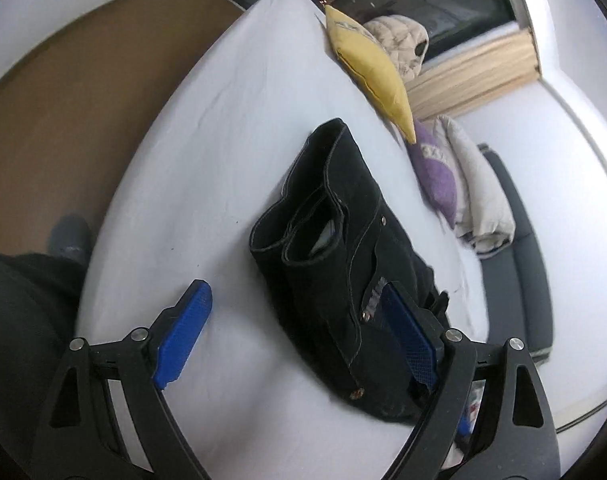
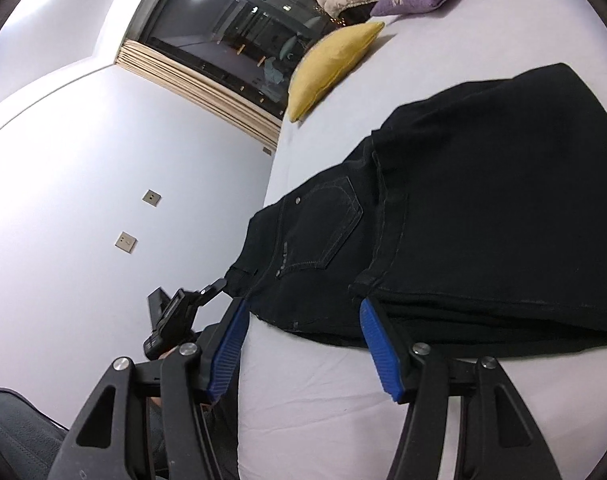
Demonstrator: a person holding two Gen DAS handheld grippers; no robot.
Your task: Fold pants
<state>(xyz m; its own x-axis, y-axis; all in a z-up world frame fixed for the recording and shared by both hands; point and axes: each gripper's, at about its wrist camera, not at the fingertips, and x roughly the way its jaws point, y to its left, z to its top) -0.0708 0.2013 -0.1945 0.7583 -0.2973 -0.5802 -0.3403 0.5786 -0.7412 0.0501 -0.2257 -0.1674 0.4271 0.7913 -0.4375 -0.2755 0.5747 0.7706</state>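
folded black pants [image 1: 343, 248] on bed [image 1: 183, 152], both grippers open

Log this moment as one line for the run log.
pants: black, legs folded over, on bed | left gripper: open, over waist end | right gripper: open, at pants edge | pillows: far side

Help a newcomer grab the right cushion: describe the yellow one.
On the white bed, look to the window-side edge beyond the black pants. The yellow cushion lies there, plain mustard yellow, unlike the purple cushion beside it.
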